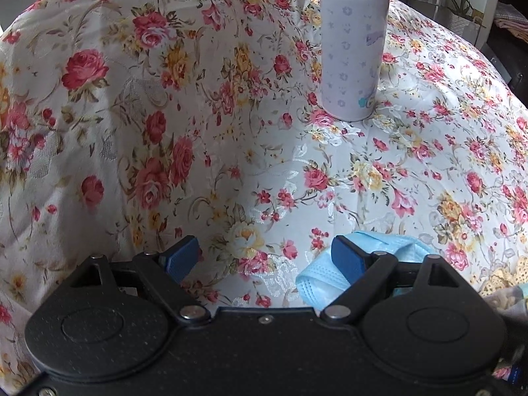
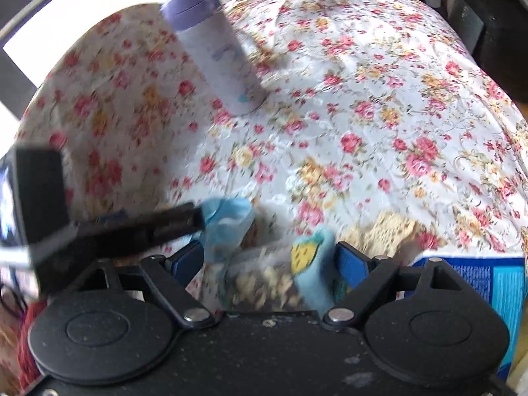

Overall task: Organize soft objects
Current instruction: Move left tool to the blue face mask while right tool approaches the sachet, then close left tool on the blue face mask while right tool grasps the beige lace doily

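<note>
You kept your left tool (image 1: 265, 257) spread wide and empty just above the floral-clothed surface (image 1: 412, 165), with the crumpled blue face mask (image 1: 325, 272) lying by its right finger rather than between the pads, probably because you were lining up to take it. Your right tool (image 2: 269, 260) was also wide and gripped nothing, poised over a blurred heap that seemed to hold a blue-and-yellow soft item (image 2: 312, 257). The lavender bottle (image 1: 353, 52) stood upright farther back, well apart from the soft things, so it posed no obstruction.
</note>
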Demonstrator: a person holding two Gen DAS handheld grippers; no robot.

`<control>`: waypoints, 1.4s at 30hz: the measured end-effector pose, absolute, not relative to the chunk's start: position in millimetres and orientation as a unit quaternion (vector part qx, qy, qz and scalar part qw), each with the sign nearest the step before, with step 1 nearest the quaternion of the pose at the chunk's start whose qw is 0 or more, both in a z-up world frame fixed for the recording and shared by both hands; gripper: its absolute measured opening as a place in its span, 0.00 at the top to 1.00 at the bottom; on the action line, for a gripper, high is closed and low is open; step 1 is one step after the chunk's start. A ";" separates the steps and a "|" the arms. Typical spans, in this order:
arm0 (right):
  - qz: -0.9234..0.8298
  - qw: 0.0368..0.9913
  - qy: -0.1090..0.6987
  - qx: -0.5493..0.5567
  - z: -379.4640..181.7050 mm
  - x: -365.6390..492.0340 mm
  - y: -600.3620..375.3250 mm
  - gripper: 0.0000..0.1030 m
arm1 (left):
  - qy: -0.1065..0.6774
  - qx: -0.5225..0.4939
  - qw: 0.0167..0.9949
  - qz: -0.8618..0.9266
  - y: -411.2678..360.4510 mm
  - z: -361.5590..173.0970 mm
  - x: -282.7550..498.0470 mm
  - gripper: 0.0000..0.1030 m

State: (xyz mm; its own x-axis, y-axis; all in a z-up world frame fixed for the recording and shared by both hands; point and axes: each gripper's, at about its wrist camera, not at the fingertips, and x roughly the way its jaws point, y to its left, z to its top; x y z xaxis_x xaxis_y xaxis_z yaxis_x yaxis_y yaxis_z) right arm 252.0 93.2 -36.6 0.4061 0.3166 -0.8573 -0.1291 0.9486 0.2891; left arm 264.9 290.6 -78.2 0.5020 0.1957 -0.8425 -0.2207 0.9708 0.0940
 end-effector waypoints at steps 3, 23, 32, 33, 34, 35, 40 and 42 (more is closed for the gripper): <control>0.123 0.836 0.528 0.089 -35.5 256.0 88.6 0.16 | 0.486 -0.013 0.866 0.118 290.7 -79.4 266.3 0.18; 0.066 0.801 0.591 0.065 -69.3 270.0 78.6 0.14 | 0.477 -0.048 0.871 0.107 294.8 -72.5 261.1 0.18; 0.062 0.803 0.593 0.021 -74.9 273.0 86.9 0.16 | 0.468 -0.070 0.875 0.101 298.2 -67.9 258.4 0.18; 0.064 0.802 0.593 0.011 -75.6 272.9 89.1 0.16 | 0.468 -0.073 0.875 0.100 298.7 -67.4 258.1 0.18; 0.065 0.803 0.593 0.002 -76.1 272.3 91.0 0.16 | 0.467 -0.075 0.876 0.099 299.0 -67.1 257.9 0.18; 0.066 0.803 0.592 -0.010 -77.3 271.3 93.7 0.16 | 0.466 -0.077 0.876 0.098 299.1 -67.0 257.7 0.18; 0.074 0.808 0.581 -0.063 -80.1 267.7 103.6 0.30 | 0.463 -0.083 0.877 0.097 299.8 -66.0 257.4 0.18; 0.081 0.810 0.577 -0.064 -76.5 266.8 103.1 0.33 | 0.463 -0.084 0.877 0.097 299.7 -66.0 257.5 0.18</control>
